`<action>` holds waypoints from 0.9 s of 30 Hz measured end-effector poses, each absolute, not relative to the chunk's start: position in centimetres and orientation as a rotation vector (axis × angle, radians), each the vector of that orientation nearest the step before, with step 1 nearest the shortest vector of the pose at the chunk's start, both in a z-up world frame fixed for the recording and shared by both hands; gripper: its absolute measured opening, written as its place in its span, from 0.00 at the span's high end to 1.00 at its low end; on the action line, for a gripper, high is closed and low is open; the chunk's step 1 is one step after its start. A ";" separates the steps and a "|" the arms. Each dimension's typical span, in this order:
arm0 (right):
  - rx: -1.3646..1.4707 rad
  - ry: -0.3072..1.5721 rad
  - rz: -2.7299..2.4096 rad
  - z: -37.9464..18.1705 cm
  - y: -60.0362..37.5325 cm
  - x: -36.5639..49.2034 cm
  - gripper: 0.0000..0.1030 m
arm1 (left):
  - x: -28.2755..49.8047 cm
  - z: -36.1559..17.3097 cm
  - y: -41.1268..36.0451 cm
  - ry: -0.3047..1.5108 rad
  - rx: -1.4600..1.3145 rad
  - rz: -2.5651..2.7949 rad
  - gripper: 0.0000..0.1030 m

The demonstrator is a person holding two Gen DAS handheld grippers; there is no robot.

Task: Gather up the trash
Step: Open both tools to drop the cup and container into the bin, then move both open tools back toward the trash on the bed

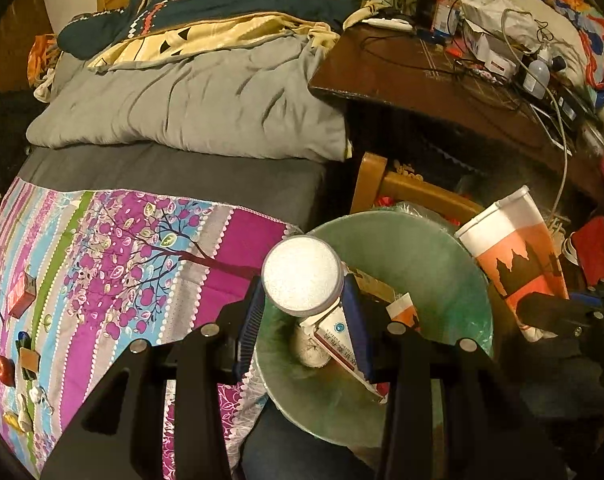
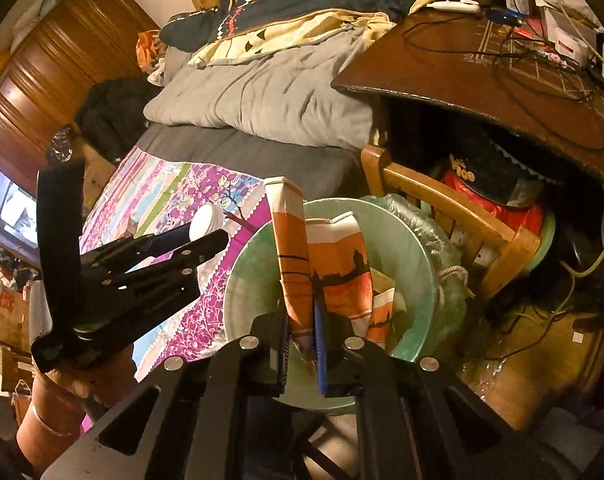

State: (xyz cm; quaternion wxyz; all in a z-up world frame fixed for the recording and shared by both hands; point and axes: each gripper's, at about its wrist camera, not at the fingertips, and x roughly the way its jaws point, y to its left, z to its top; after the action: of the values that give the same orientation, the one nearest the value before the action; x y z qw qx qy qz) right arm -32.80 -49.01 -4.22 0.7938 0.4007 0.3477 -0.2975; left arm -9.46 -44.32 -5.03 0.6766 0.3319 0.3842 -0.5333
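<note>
My left gripper (image 1: 304,294) is shut on a white round container (image 1: 302,274), its blue pads pressing both sides, and holds it over the near rim of a green-lined trash bin (image 1: 430,256). Inside the bin lie a white box with a blue logo (image 1: 336,338) and scraps of paper. In the right wrist view my right gripper (image 2: 302,320) is shut on a flattened orange-and-white paper cup (image 2: 334,276) above the same bin (image 2: 416,240). The left gripper (image 2: 208,236) and its container (image 2: 205,220) show at the left there. The cup (image 1: 514,256) and right gripper (image 1: 550,314) appear at the bin's right.
A patterned purple cloth (image 1: 122,264) covers the bed, with a red box (image 1: 22,294), a red round thing (image 1: 4,370) and small wrappers at its left. A grey quilt (image 1: 190,108), a cluttered dark desk (image 1: 442,76) and a wooden chair (image 2: 454,208) stand behind the bin. A hand (image 2: 74,392) grips the left tool.
</note>
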 end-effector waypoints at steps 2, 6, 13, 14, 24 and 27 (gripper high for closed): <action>0.864 0.748 -0.636 -4.3 -49.1 -32.7 0.89 | -9.5 -5.1 -44.4 0.866 0.748 -1.199 0.63; 0.873 0.745 -0.639 -4.5 -49.3 -32.7 0.88 | -9.7 -5.3 -44.5 0.864 0.753 -1.207 0.63; 0.863 0.746 -0.685 -4.9 -49.6 -33.3 0.52 | -10.3 -5.9 -44.3 0.852 0.786 -1.220 0.33; 0.865 0.746 -0.685 -4.9 -49.6 -33.3 0.52 | -10.5 -5.9 -44.3 0.844 0.791 -1.216 0.33; 0.864 0.739 -0.688 -5.0 -49.8 -33.5 0.52 | -10.2 -5.4 -43.9 0.813 0.783 -1.179 0.33; 0.859 0.732 -0.699 -4.8 -49.8 -33.5 0.52 | -10.0 -5.2 -43.5 0.808 0.781 -1.174 0.33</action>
State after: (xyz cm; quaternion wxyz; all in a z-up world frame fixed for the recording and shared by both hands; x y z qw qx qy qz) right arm -33.49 -49.77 -4.78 0.7875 0.3988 0.3397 -0.3246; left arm -10.00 -43.50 -5.24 0.6877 0.3490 0.3610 -0.5243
